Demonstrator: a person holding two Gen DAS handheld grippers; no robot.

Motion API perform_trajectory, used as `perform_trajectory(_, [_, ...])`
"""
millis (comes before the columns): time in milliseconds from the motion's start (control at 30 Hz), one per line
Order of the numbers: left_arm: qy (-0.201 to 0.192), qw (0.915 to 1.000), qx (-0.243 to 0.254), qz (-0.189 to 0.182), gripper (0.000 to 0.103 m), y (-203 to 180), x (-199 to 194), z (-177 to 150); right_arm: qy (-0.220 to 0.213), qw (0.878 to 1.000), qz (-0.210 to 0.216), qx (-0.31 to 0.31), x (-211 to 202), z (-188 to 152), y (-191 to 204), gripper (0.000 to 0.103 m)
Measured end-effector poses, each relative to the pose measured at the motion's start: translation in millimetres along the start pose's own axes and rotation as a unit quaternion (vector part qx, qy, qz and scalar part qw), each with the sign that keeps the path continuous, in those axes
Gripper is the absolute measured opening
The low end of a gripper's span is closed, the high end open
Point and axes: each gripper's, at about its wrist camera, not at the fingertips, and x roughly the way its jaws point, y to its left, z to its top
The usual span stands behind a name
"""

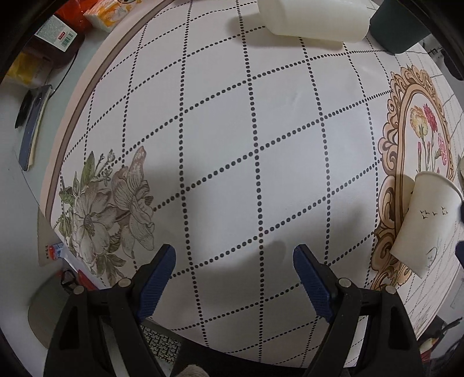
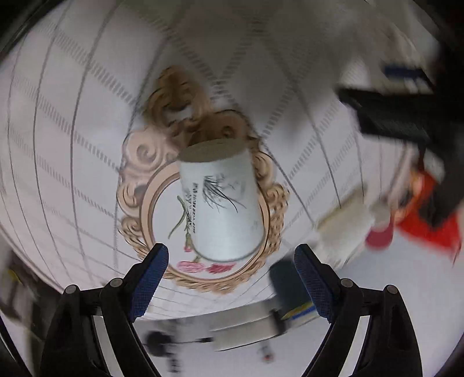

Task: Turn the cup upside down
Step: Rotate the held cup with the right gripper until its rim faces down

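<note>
A white paper cup (image 2: 221, 200) with a dark plant drawing stands upside down on the ornate gold frame print of the tablecloth (image 2: 87, 162), its flat base up. My right gripper (image 2: 231, 262) is open and empty, just short of the cup, with the cup between and beyond its blue pads. The right wrist view is blurred by motion. The same cup (image 1: 426, 223) shows at the right edge of the left wrist view. My left gripper (image 1: 234, 264) is open and empty above the dotted-grid cloth (image 1: 246, 139), well left of the cup.
A plain white cup (image 1: 313, 17) lies on its side at the far edge, beside a dark green cup (image 1: 400, 24). Packages (image 1: 55, 37) and a phone (image 1: 30, 124) lie off the table's left. Red and black items (image 2: 429, 220) sit to the right.
</note>
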Motion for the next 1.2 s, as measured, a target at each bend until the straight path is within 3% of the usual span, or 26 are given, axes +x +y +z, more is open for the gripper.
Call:
perform_trajectory(167, [0.0,1.0,-0.008,-0.004,0.083,-4,5,9,-0.025,0.995,-0.018,-0.094,19,5,8,0.09])
perform_trajectory(500, [0.003,1.0,-0.008,0.0,0.083,-7,11,28,-0.058,0.99,-0.001,-0.125,36,10,4,0.09])
perform_trajectory(767, [0.001,1.0,-0.002,0.001,0.083,-21,4,58,-0.069,0.99,0.001,-0.124,40,15,5,0.085])
perform_trajectory(867, [-0.001,1.0,-0.001,0.002,0.083,-29,-1,66,-0.066,0.991,0.006,-0.119,42,15,5,0.078])
perform_trajectory(1033, [-0.001,1.0,-0.001,0.003,0.083,-36,-7,70,-0.065,0.992,0.007,-0.111,49,16,7,0.069])
perform_trajectory(1200, [-0.002,1.0,0.001,0.004,0.083,-47,-15,68,-0.068,0.994,0.014,-0.089,52,19,0,0.069])
